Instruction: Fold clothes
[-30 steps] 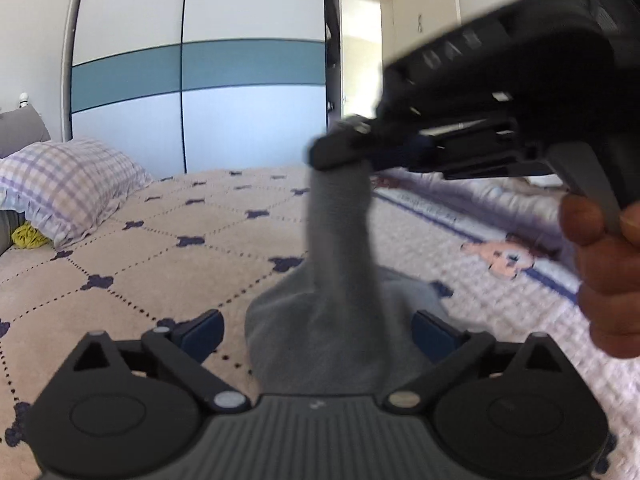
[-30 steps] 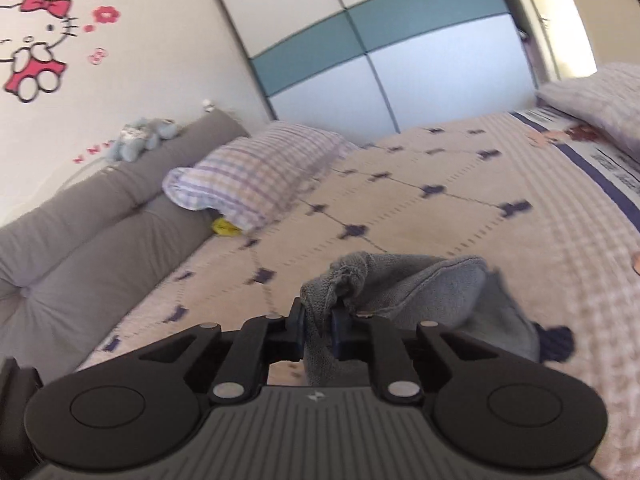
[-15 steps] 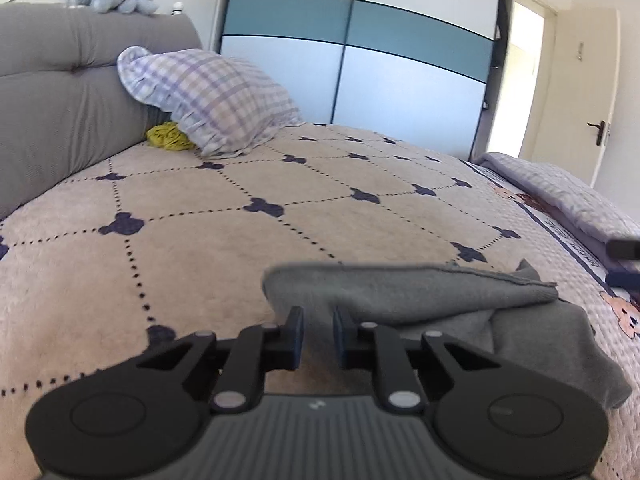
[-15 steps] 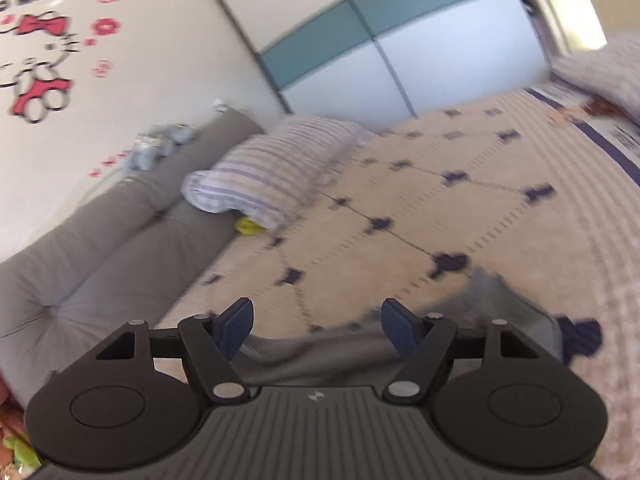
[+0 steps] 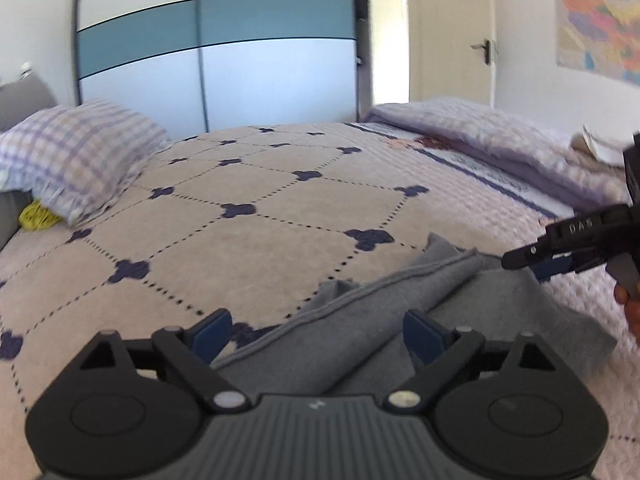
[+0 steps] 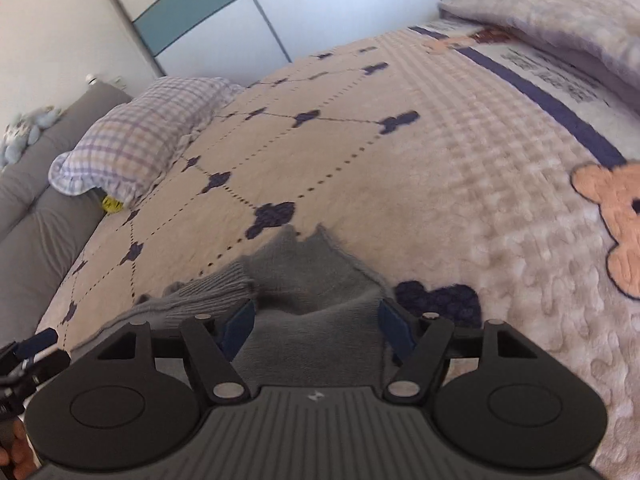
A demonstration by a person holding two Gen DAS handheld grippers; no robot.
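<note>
My left claw [image 5: 316, 334] is opening, empty, over the near edge of the grey garment [image 5: 384, 308] on the bedspread [image 5: 240, 248]. Its fold runs near-left to far-right, toward my right claw [image 6: 316, 330], spread and empty above that end.

Setting: bedroom in a home.
Evidence: bed with beige quilted bedspread [image 5: 280, 216]; checked pillow [image 5: 76, 160]; grey padded headboard [image 6: 36, 216]; sliding-door wardrobe [image 5: 216, 52]; soft toy [image 6: 24, 132] on headboard; wall map [image 5: 596, 24]; interior door [image 5: 452, 32].
</note>
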